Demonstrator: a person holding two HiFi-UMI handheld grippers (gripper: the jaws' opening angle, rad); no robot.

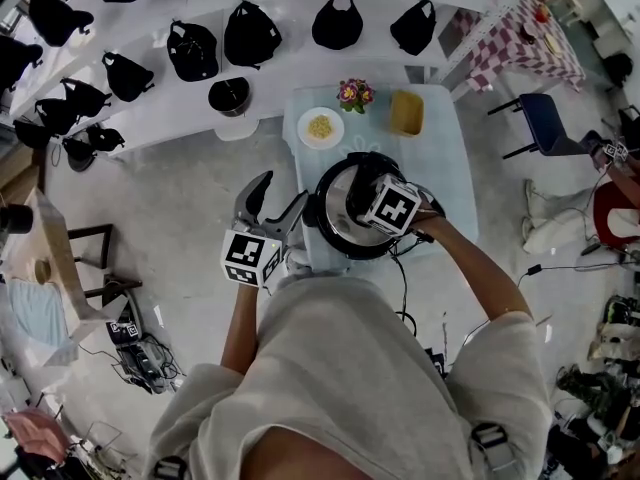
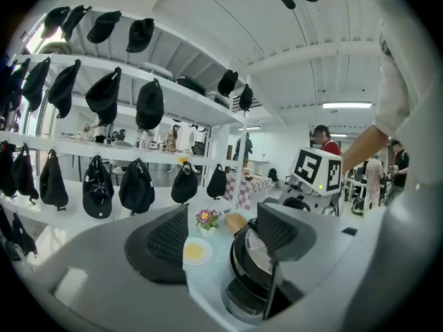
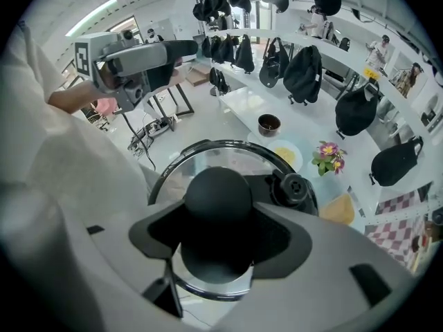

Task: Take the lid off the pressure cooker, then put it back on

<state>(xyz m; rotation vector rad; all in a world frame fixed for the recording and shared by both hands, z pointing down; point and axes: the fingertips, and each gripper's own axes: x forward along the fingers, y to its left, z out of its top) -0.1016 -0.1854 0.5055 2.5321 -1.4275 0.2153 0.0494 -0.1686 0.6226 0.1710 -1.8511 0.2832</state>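
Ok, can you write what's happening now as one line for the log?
left gripper: open, empty, beside pressure cooker | right gripper: jaws open around lid knob, not gripping

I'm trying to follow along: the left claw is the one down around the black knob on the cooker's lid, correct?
No, that is the right claw, not the left: the right gripper view shows the black knob of the lid between its jaws. The left claw is open beside the cooker.
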